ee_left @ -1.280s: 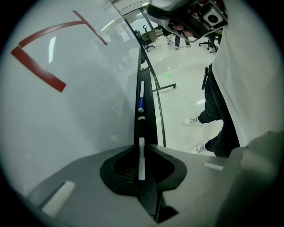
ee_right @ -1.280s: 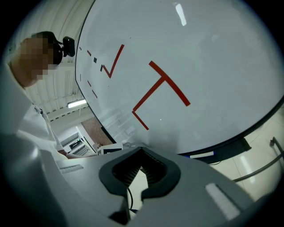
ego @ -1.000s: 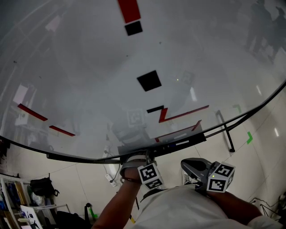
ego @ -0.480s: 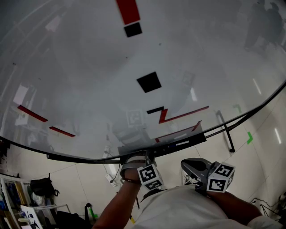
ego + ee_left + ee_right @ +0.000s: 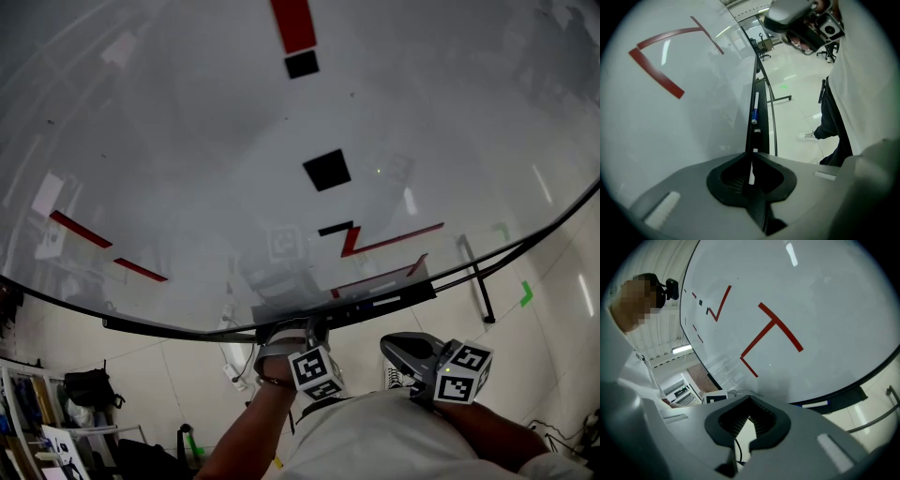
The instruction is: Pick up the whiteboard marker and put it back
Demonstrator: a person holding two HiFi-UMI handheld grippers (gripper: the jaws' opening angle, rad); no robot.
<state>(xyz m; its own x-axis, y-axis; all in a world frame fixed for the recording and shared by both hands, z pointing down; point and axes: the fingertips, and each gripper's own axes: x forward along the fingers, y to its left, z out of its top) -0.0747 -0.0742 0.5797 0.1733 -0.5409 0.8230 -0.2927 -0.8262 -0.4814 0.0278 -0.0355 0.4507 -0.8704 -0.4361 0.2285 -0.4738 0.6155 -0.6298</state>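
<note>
A white whiteboard marker (image 5: 382,300) lies in the black tray (image 5: 169,330) under the whiteboard (image 5: 187,141). In the left gripper view a white marker with a blue cap (image 5: 754,107) rests farther along the tray (image 5: 761,122). In the right gripper view a white and blue marker (image 5: 816,404) shows on the tray. My left gripper (image 5: 292,333) (image 5: 751,161) hovers just below the tray, its jaws together with only a thin slit, nothing held. My right gripper (image 5: 392,347) (image 5: 750,401) hangs lower right, shut and empty.
Red lines (image 5: 389,239) and black squares (image 5: 326,170) mark the board. A black stand leg (image 5: 475,277) runs down to the tiled floor, near green tape (image 5: 525,292). Bags and shelves (image 5: 89,389) sit at the lower left. My own shoe (image 5: 806,136) is near the stand.
The head view has shifted a little, so the board's marks sit slightly to the right. Both grippers stay where they were.
</note>
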